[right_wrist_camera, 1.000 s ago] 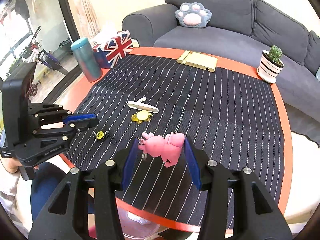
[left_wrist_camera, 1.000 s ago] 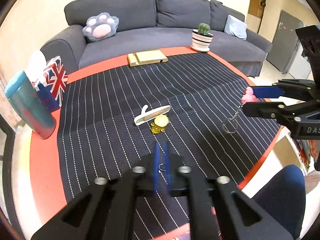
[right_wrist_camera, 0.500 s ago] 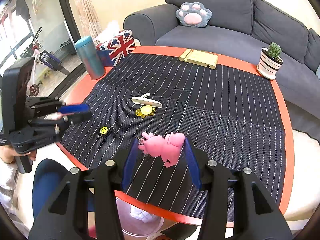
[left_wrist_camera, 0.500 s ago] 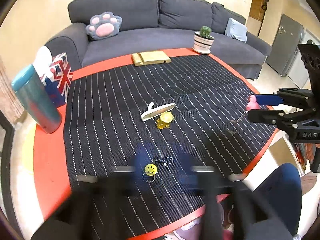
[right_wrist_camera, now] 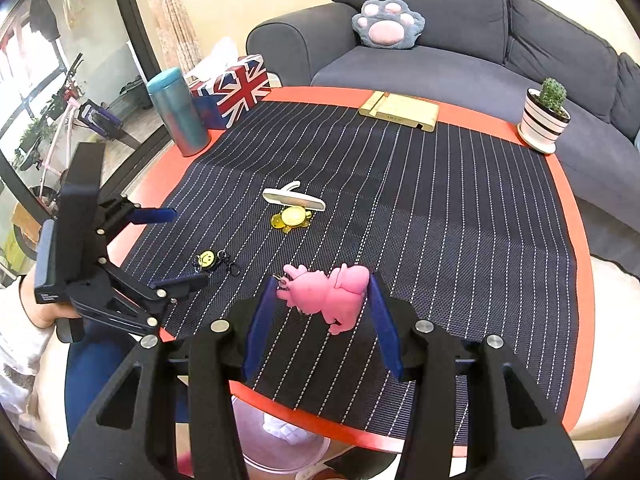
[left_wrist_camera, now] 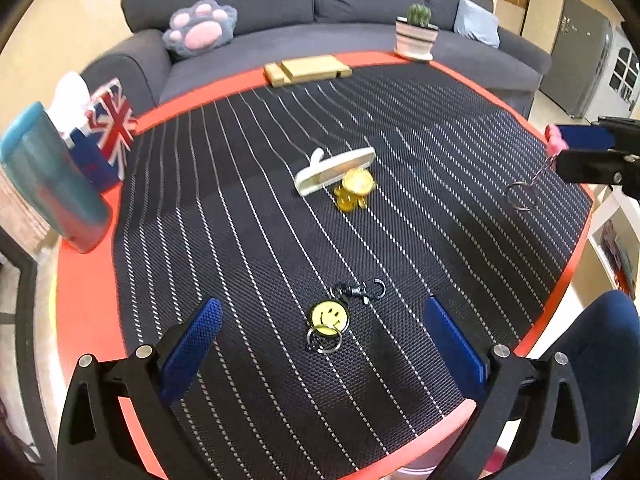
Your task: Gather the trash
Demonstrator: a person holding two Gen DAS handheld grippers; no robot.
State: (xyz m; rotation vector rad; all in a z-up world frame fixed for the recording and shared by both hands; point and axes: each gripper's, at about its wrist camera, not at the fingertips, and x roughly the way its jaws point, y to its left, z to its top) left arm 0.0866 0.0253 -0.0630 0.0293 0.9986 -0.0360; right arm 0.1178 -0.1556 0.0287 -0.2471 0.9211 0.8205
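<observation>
Left gripper (left_wrist_camera: 320, 332) wide open, jaws just spread apart, straddling the smiley keychain (left_wrist_camera: 329, 316) lying loose on the striped mat (left_wrist_camera: 420, 128), lower centre of frame, pads clear of it. Right gripper (right_wrist_camera: 316, 312) clamped on the pink pig keychain (right_wrist_camera: 328, 290), lower centre, raised above the mat. Mid-frame: white clip (right_wrist_camera: 294, 199) touching a yellow turtle charm (right_wrist_camera: 292, 218).

Left claw (left_wrist_camera: 320, 328) now spread wide, its jaws having just been opening; the smiley keychain (left_wrist_camera: 329, 316), released, lies on the bench (left_wrist_camera: 84, 300) between them.
</observation>
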